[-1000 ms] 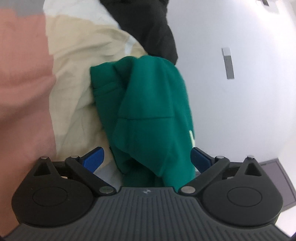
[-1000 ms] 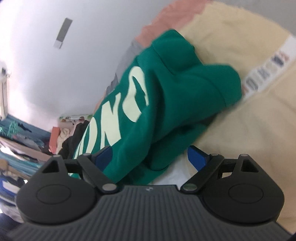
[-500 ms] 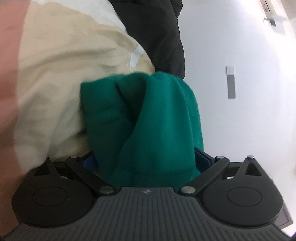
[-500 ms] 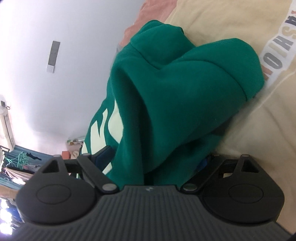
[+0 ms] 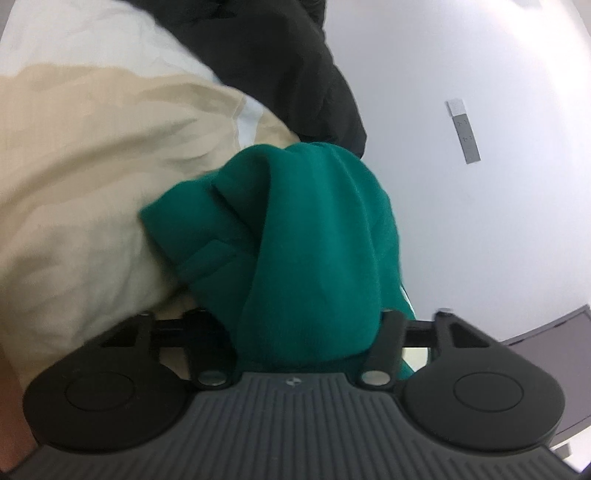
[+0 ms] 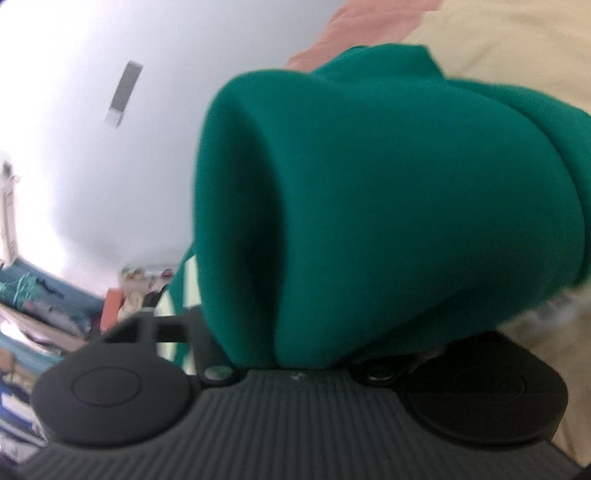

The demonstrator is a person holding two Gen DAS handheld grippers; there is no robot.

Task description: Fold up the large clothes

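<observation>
While both of our grippers have just been closing, a bunched fold of the green sweatshirt (image 5: 317,236) sits between the jaws of each. Our left gripper (image 5: 306,332) has its two linkage arms drawn in against a thick wad of the green cloth, which fills the gap and swells up out of it in a rounded hump; the fingertips themselves are buried under the fabric, so we see the clamp only from the arms pressing at its sides. From the left wrist view the sweatshirt lies on a cream garment (image 5: 103,177), with a black garment (image 5: 288,66) beyond it and the white worktop (image 5: 480,221) to the right, where a small grey strip (image 5: 463,131) is stuck flat.

Our right gripper (image 6: 295,354) is likewise closed on the sweatshirt (image 6: 388,199): a fat roll of green cloth rises straight out of the jaws and hides both fingertips. A sliver of pale lettering (image 6: 188,280) shows on the cloth at the left linkage. Behind the roll lie the cream garment (image 6: 517,44) and a pink fabric (image 6: 354,22). This view is blurred, and the clutter at its lower left is too indistinct to name.
</observation>
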